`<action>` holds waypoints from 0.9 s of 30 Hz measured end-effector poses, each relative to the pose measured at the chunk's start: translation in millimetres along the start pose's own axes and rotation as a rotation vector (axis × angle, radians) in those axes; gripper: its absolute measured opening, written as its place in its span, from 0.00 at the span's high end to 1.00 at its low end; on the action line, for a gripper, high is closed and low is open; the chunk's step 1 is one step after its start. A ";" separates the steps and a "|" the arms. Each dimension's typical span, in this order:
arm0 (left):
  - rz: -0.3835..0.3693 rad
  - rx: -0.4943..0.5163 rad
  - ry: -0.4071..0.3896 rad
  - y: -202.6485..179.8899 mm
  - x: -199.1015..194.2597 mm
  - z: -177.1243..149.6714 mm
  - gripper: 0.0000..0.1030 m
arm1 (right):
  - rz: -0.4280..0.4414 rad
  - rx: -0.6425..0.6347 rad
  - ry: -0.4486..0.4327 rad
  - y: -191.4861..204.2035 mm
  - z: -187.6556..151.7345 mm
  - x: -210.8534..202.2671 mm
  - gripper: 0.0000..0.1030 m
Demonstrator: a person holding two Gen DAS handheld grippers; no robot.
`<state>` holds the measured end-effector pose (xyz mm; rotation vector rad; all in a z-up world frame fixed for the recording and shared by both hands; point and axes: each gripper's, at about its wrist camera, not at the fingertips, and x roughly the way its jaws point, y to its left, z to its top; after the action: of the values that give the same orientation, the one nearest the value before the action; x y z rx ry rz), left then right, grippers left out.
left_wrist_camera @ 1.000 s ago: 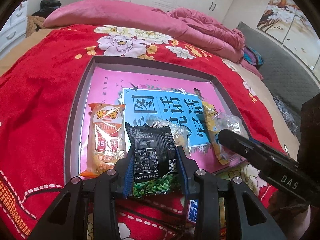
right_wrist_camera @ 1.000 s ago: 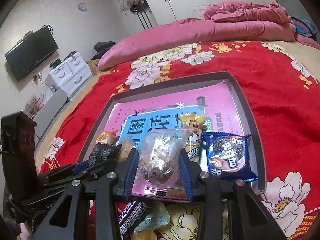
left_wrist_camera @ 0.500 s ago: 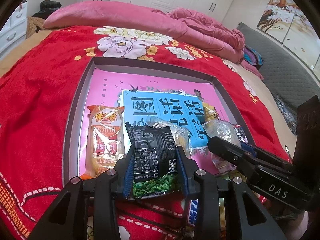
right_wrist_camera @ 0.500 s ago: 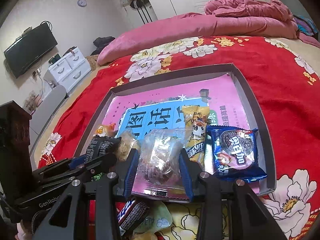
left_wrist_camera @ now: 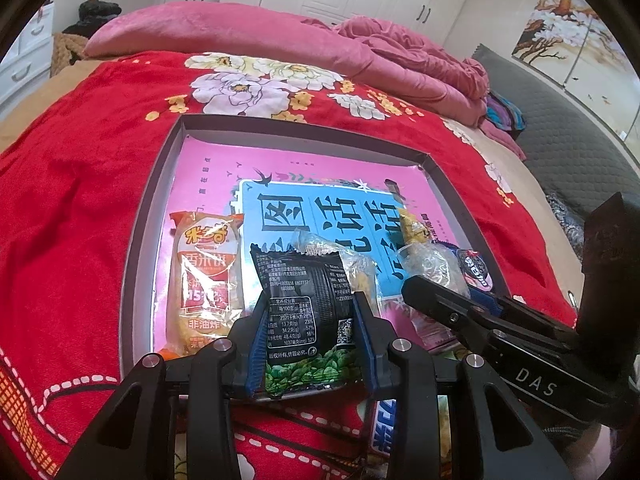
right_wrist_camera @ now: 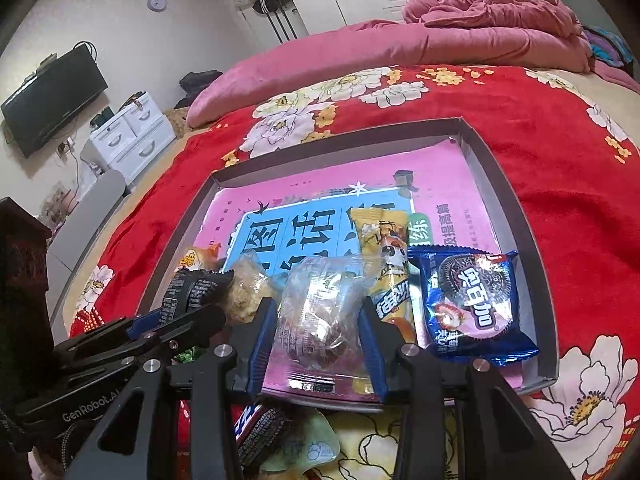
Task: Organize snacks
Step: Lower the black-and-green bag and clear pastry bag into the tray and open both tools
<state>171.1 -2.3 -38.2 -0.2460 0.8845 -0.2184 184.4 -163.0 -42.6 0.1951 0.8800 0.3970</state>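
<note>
Red floral bedspread (left_wrist_camera: 72,208) carries the shallow grey tray (left_wrist_camera: 138,256) with its pink and blue printed liner (right_wrist_camera: 288,236); over the last second the tray sits slightly nearer and lower in the right wrist view, so both packets look close to set-down, judging by the frames; left gripper (left_wrist_camera: 310,344) still pinches the black and green snack packet (left_wrist_camera: 306,320) over the tray's near edge, beside the orange rice-cracker packet (left_wrist_camera: 206,276) already lying inside; right gripper (right_wrist_camera: 320,340) still pinches the clear-wrapped pastry (right_wrist_camera: 320,312) just left of the yellow bar (right_wrist_camera: 386,264) and the blue Oreo packet (right_wrist_camera: 470,308); only the right view shows the Oreo packet whole and loose snacks (right_wrist_camera: 260,428) on the bedspread; only the left shows the cracker packet whole.
</note>
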 end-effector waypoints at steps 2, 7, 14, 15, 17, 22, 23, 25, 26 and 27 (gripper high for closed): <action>-0.005 0.003 -0.001 -0.2 0.2 0.2 0.62 | -0.002 -0.003 0.001 -0.1 -0.1 0.2 0.60; -0.005 0.005 -0.001 -0.3 0.7 -0.4 0.62 | -0.004 -0.006 0.003 -0.6 -0.6 0.5 0.60; -0.006 0.011 -0.002 -1.2 1.3 -0.8 0.62 | -0.009 -0.012 0.006 -0.5 -1.6 1.2 0.59; -0.006 0.010 -0.001 -1.2 1.3 -0.9 0.62 | -0.010 -0.013 0.006 -0.3 -1.7 1.0 0.59; -0.006 0.010 -0.001 -1.4 1.5 -0.7 0.62 | -0.010 -0.011 0.006 0.0 -1.3 0.7 0.59; 0.003 0.020 -0.005 -1.7 1.2 -0.7 0.62 | -0.008 -0.008 0.003 0.3 -1.4 -2.2 0.59; 0.010 0.027 -0.007 -2.2 1.0 -0.4 0.62 | -0.007 -0.008 0.002 0.1 -1.2 -3.1 0.59; 0.017 0.031 -0.008 -1.6 1.3 -0.1 0.62 | -0.004 -0.008 -0.001 -0.6 -1.0 -5.2 0.58; 0.022 0.032 -0.009 -1.1 1.4 0.3 0.62 | -0.001 -0.005 -0.003 -1.0 -0.6 -6.2 0.58; 0.026 0.033 -0.010 -0.6 1.5 0.9 0.62 | 0.003 -0.002 -0.005 -1.7 -0.4 -7.0 0.58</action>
<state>172.7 -3.3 -38.5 -0.2053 0.8731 -0.2073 180.5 -167.5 -38.5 0.1956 0.8746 0.3998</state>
